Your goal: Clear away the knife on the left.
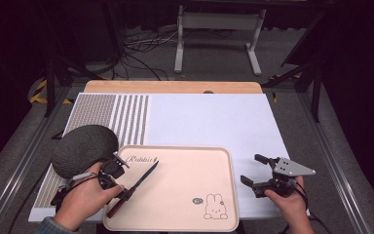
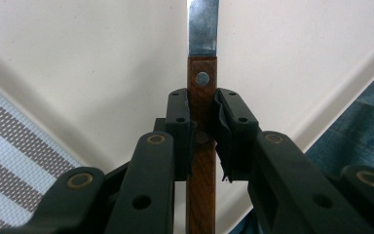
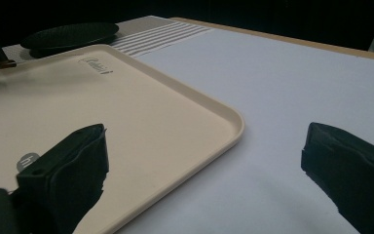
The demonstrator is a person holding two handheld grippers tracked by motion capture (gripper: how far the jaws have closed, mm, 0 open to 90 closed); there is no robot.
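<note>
Left claw [image 2: 202, 131] grips a knife [image 2: 202, 87] over the "Rabbit" tray [image 1: 185, 185]; right claw [image 1: 253, 171] gapes, unladen.

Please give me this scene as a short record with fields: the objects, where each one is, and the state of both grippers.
surface: white mat on table
tray: beige plastic tray with rabbit drawing, near edge
knife: wooden-handled steel knife, over the tray's left part
left gripper: shut on the knife handle
right gripper: open, holding nothing, right of tray
other: dark grey oval object, left of tray
</note>
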